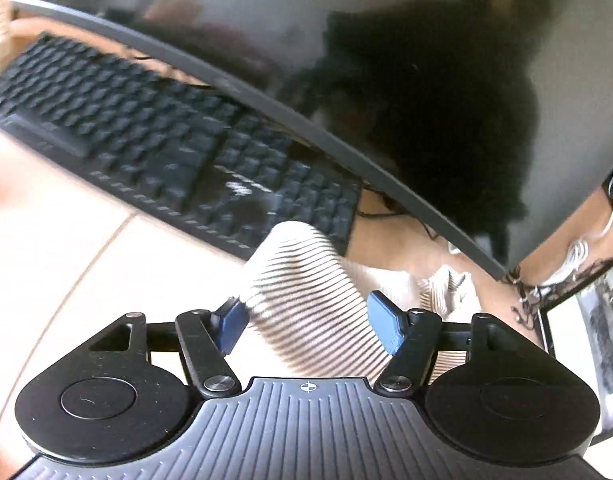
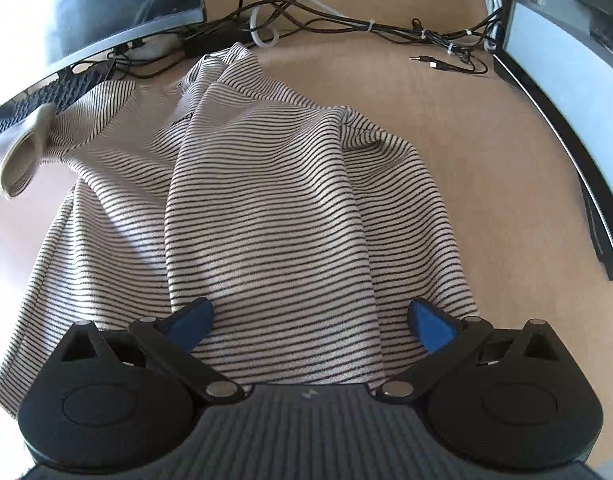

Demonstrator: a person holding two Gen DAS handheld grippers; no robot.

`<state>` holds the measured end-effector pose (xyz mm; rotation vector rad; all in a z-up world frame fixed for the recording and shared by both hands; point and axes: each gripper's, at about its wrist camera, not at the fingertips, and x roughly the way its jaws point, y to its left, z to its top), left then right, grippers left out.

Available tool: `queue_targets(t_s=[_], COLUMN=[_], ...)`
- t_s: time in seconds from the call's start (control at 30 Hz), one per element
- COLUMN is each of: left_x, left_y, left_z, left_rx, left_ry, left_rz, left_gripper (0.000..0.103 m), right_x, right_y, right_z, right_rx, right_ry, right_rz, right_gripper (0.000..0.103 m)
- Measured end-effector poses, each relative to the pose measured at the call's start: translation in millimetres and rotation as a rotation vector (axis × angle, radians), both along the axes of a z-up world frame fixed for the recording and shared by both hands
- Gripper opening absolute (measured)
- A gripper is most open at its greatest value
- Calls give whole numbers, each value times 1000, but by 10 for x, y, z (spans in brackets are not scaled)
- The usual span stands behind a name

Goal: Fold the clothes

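Both grippers, left gripper (image 1: 306, 326) and right gripper (image 2: 311, 322), spread over striped shirt (image 2: 266, 200); label unreadable.

Bright daylight washes out the desk (image 1: 66, 248), the left view motion-blurred, both bowed at edges.

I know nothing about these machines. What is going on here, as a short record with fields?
Place: wooden desk
Garment: striped shirt, crumpled, not folded
Left claw: open, shirt cloth between its fingers
Right claw: open, over the shirt's near edge
Nearby: keyboard, monitor, tangled cables
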<state>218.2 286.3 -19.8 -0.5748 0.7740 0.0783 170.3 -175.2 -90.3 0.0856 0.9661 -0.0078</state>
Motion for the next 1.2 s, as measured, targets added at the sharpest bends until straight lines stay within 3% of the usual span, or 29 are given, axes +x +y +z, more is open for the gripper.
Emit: queue_targets(t_s=[0.17, 0.23, 0.33, 0.43, 0.5, 0.67, 0.77, 0.8, 0.87, 0.9, 0.93, 1.03, 1.2], left_x=[-251, -349, -400, -409, -389, -308, -274, -256, -231, -208, -182, -112, -43], left_y=[138, 190, 12, -326, -553, -1059, -1296, -1350, -1446, -1469, -1488, -1494, -1491], left_z=[196, 276, 342, 317, 238, -91, -229, -251, -269, -266, -264, -240, -208], left_rx=[34, 47, 23, -44, -66, -130, -138, -142, -144, -137, -130, -115, -102], left_ry=[-43, -60, -101, -119, -115, -37, -5, -3, -1, -3, -5, -12, -8], left_rz=[-6, -9, -87, -192, -236, -335, -397, -415, -446, -454, -461, -472, -467], left_gripper=[86, 89, 93, 93, 93, 89, 84, 84, 83, 83, 83, 83, 83], right_x=[28, -10, -41, 45, 156, 350, 337, 333, 354, 364, 374, 516, 758], right_y=[-131, -121, 82, 418, 632, 925, 877, 861, 755, 710, 665, 407, -155], right_z=[47, 169, 419, 540, 459, 141, 128, 123, 137, 165, 194, 352, 633], right_rx=[14, 12, -92, -168, -196, -260, -333, -358, -394, -422, -450, -596, -599], right_ry=[13, -15, -128, -199, -182, -70, -86, -91, -87, -91, -96, -166, -210], right_rz=[-37, -70, -17, 85, 169, 304, 352, 367, 414, 428, 442, 370, 205], right_gripper=[103, 103, 103, 85, 68, 64, 61, 45, 28, 13, 9, 9, 9])
